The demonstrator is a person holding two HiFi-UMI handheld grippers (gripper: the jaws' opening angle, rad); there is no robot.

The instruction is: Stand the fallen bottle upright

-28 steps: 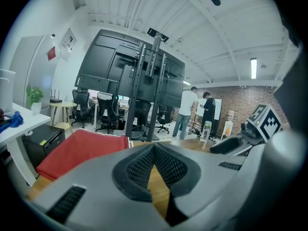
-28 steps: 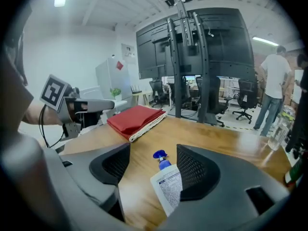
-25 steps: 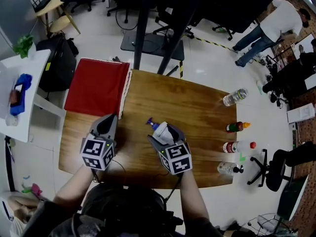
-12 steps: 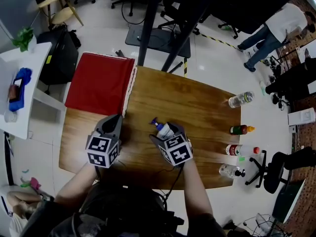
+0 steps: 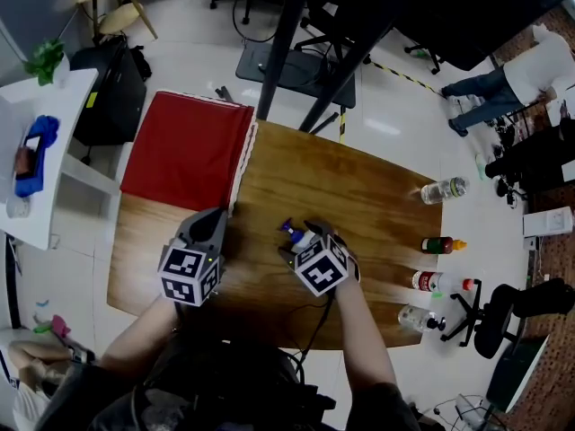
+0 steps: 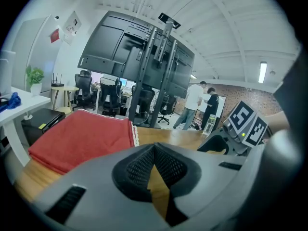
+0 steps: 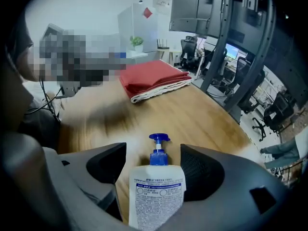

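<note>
The bottle [image 7: 158,196] is held tight between the jaws of the right gripper [image 7: 153,154], near the middle of the table [image 5: 359,187]. Its long side is lined up with the jaws, pump end pointed away, so that end probably must be tipped up. The left gripper [image 6: 154,163] is closed on nothing, off to the left
</note>
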